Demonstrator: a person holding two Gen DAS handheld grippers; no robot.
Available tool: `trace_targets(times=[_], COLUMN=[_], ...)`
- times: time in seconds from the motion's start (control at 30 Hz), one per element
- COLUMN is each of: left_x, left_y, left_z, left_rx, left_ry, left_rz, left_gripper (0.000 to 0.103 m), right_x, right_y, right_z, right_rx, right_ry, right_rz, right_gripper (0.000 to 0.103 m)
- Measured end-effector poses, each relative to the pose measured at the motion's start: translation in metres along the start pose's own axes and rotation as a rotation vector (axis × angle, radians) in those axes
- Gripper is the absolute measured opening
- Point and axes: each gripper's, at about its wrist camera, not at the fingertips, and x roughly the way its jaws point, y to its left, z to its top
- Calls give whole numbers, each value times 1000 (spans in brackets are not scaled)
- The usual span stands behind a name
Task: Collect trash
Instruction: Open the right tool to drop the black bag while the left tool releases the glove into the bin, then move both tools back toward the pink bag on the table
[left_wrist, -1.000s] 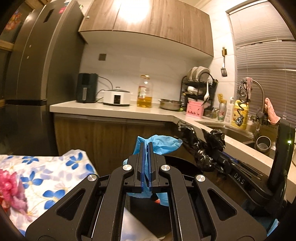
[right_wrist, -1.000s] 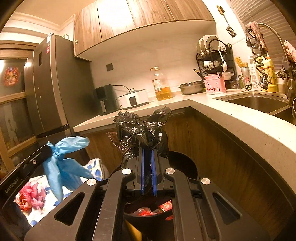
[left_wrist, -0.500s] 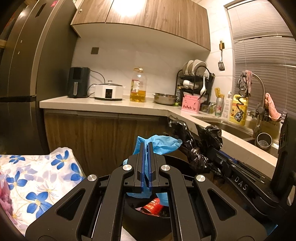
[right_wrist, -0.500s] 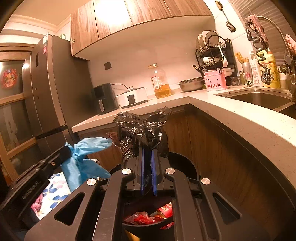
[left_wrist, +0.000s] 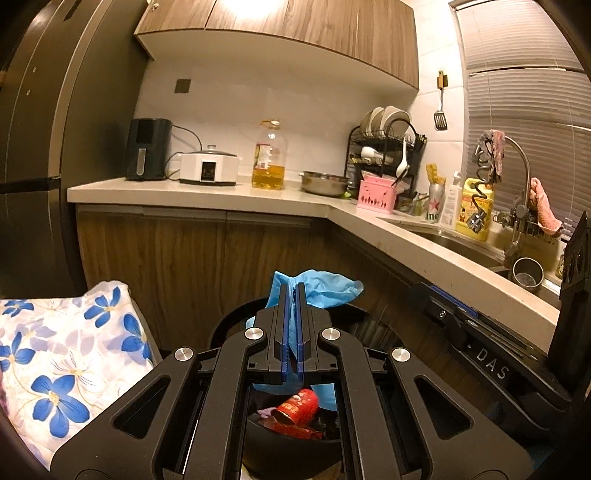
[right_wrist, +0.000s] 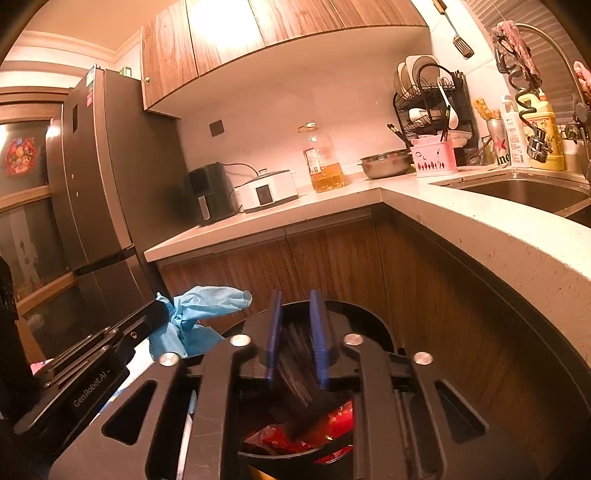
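Since both sit over the bin (left_wrist: 229, 325):
Left gripper (left_wrist: 292, 295): pinching the blue glove (left_wrist: 325, 290), to drop it in.
Right gripper (right_wrist: 296, 325): jaws just spreading (dark blur between, likely the black bag (right_wrist: 303, 391) falling).

You can read "GenRobot.AI" in white on the black body of the left gripper (right_wrist: 157, 319). "DAS" stands on the black right gripper (left_wrist: 421, 295). The green can with a red star (right_wrist: 499, 146) on the surface shows "ine".
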Motion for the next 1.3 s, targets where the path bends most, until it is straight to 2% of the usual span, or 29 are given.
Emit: trace_targets(times=[0.13, 0.2, 0.3, 0.43, 0.6, 0.87, 1.17, 1.3], left_x=[3, 3, 0, -7, -23, -55, -97, -119], left_y=[0, 2, 6, 14, 26, 44, 68, 77], left_z=[-3, -4, -5, -8, -13, -23, -37, -37], left_rx=[8, 5, -10, -31, -46, -46, -60, -81], left_ry=[14, 14, 12, 7, 1, 15, 44, 37], left_rz=[5, 15, 21, 51, 123, 266, 419, 456], left_gripper=[6, 29, 51, 64, 80, 90, 91, 91], right_x=[0, -2, -3, -4, -8, -19, -31, -37], right_y=[-2, -2, -3, -1, 4, 19, 48, 61], right_z=[-1, -1, -1, -2, -1, -6, -18, -23], right_rx=[9, 14, 18, 18, 8, -16, -49, -59], right_ry=[2, -1, -7, -7, -13, -22, 5, 14], right_rz=[-4, -10, -20, -27, -31, -22, 21, 47], right_gripper=[36, 43, 49, 56, 64, 74, 78, 78])
